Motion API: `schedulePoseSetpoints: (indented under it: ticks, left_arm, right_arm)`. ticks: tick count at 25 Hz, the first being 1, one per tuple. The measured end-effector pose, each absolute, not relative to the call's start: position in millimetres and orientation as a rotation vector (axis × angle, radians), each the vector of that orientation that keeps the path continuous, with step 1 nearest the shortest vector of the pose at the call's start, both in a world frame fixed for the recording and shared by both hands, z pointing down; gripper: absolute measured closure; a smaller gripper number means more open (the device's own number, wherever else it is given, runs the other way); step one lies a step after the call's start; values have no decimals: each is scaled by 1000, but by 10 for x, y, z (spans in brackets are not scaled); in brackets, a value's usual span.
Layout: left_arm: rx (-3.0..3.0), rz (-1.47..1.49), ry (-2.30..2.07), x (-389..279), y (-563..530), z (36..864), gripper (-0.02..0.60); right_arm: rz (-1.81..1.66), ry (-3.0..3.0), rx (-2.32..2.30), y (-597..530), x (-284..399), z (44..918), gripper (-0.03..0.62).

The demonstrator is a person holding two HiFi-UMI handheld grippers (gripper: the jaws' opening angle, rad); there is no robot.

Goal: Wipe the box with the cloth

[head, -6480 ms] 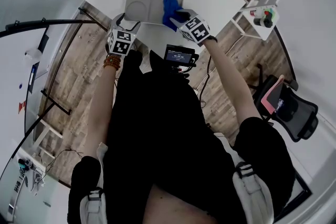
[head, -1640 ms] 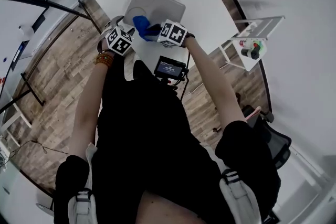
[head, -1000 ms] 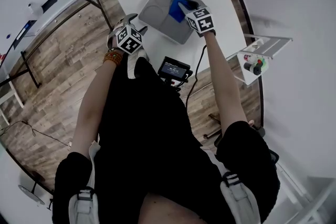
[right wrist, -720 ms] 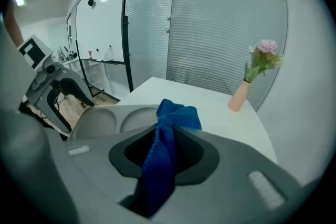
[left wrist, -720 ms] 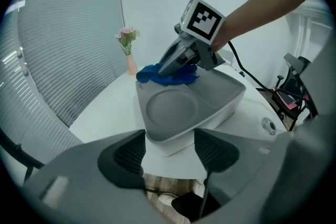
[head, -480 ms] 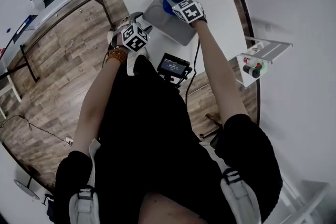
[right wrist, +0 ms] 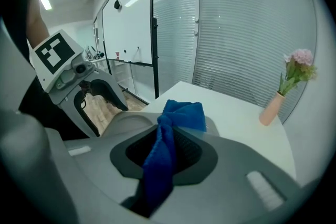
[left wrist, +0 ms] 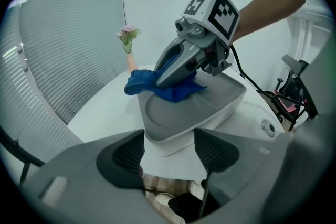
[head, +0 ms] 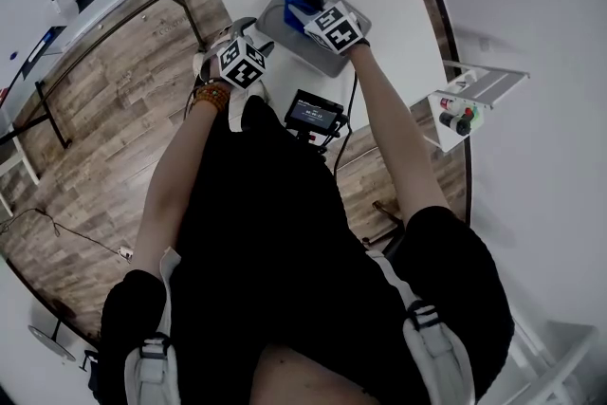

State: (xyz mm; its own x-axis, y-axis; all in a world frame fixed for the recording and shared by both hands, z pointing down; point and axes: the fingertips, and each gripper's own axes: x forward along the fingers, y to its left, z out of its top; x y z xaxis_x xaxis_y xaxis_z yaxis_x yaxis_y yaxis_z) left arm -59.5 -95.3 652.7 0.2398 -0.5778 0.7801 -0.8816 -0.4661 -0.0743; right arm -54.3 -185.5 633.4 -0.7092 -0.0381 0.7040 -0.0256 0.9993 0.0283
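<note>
— Where is the box (left wrist: 195, 112) sitting?

— On the white counter (left wrist: 105, 113), close to its near edge, with one corner pointing toward the person. It is grey, with a shallow round recess in its top face.

— And the cloth (right wrist: 181, 113)?

— Blue, bunched up, lying on top of the box on the side away from the person. A fold hangs out past the box's far rim, over the counter.

— What holds it?

— The right claw (right wrist: 164, 157). Its jaws are clamped on the cloth, which runs as a twisted band down between them. In the left gripper view that claw slopes down onto the box top, tips pressed into the cloth.

— The left claw (left wrist: 169, 152)?

— Jaws apart, gripping nothing. It is low at the counter's near edge, and the near corner of the box stands just ahead of the gap. Whether the tips touch the box, I cannot tell.

— Anything else on the counter?

— A pale vase (right wrist: 272, 107) with a pink flower, toward the far edge, well apart from the box.
</note>
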Motion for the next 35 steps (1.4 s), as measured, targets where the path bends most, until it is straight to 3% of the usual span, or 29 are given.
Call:
schedulePoseSetpoints:
  ticks: [16,25,29,35]
  left_arm:
    - [2118,1095,-1358,-608,-957,6553,278]
    - [2086,1116,-1354,-681,-840,6613,279]
    - [2037,1068,-1390,-796,-758,6623,284]
    - [2037,1057,-1413,-800,-792,6553,284]
  right_arm:
    - [-210,-2320,-290,-1158,-517,6327,500]
    - [225,-2361,-480,-762,-469,6126,500]
    - [415,-2591,-272,-1252,-505,5651,496]
    - [136,-2533,413,-2724,-283,5841,496]
